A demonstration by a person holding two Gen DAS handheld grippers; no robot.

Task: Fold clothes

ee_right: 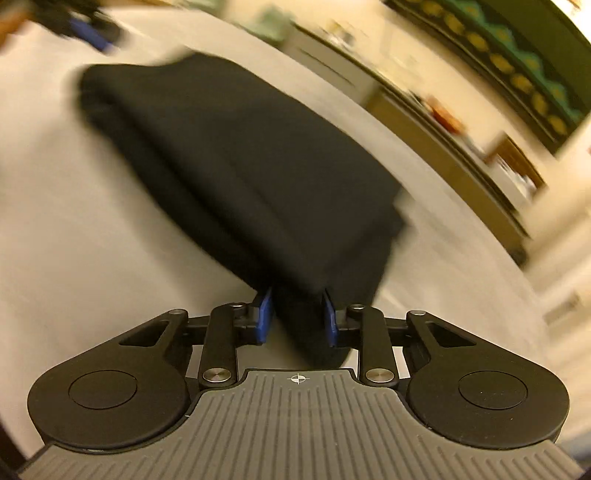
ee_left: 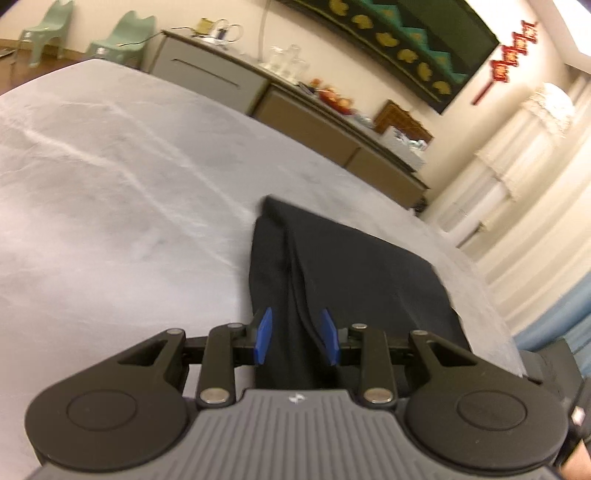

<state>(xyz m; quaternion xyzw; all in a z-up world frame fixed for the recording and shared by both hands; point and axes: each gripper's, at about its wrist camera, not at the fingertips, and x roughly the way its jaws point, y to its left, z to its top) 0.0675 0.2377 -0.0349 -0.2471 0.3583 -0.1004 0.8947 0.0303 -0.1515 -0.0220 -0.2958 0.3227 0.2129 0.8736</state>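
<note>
A black garment [ee_left: 351, 266] lies folded on a pale grey bed sheet [ee_left: 110, 184]. In the left wrist view my left gripper [ee_left: 297, 338] has its blue pads on either side of the garment's near edge, with cloth between them. In the right wrist view, which is blurred by motion, the same garment [ee_right: 240, 162] stretches away from my right gripper [ee_right: 297, 317], whose blue pads close on a bunched corner. The left gripper [ee_right: 88, 29] shows as a blur at the garment's far end.
A long low cabinet [ee_left: 314, 118] with glasses, fruit and a box stands beyond the bed. Two green plastic chairs [ee_left: 122, 40] stand at the far left. Curtains [ee_left: 517, 177] hang at the right. The bed's edge runs along the right side.
</note>
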